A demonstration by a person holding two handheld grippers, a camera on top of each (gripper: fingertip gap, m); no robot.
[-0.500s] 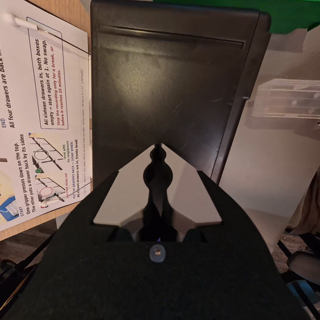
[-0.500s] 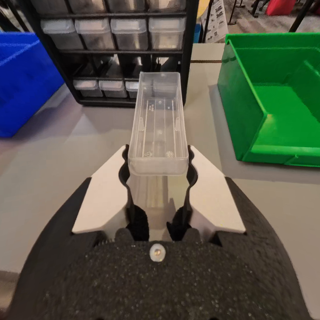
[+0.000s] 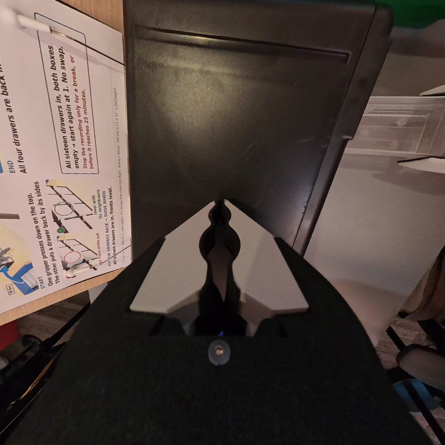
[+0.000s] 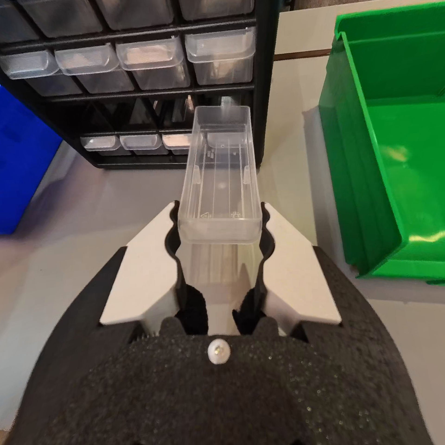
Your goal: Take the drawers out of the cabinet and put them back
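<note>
Right gripper (image 4: 219, 212) pinches a clear drawer (image 4: 220, 183) by its two long sides at the near end, open top up, far end aimed at the cabinet (image 4: 261, 96). The drawer hangs in the air just in front of the cabinet's lower right — its far end overlaps the empty row of slots there, above the bottom row of seated drawers. I can't tell if it has entered a slot yet; it looks just short of the front. Side grip makes sense: it leaves the far end free to slide in and keeps the drawer level.

Left gripper (image 3: 219, 202) has its fingers (image 3: 183, 265) pressed together, holding nothing, tips resting on or just over the cabinet's black top panel. Likely bracing the cabinet so it doesn't slide back when the drawer is pushed in. Contact itself is not clear.

Green bin (image 4: 385, 149) sits on the tabletop (image 4: 84, 216) to the right of the cabinet, what shows of it empty; blue bin (image 4: 21, 156) to the cabinet's left. A printed sheet (image 3: 60, 144) lies left of the cabinet in the left wrist view.

Step in hand: reinsertion — line up with the open slot, then push straight. Risk: a slight yaw would catch the drawer on the slot divider.
</note>
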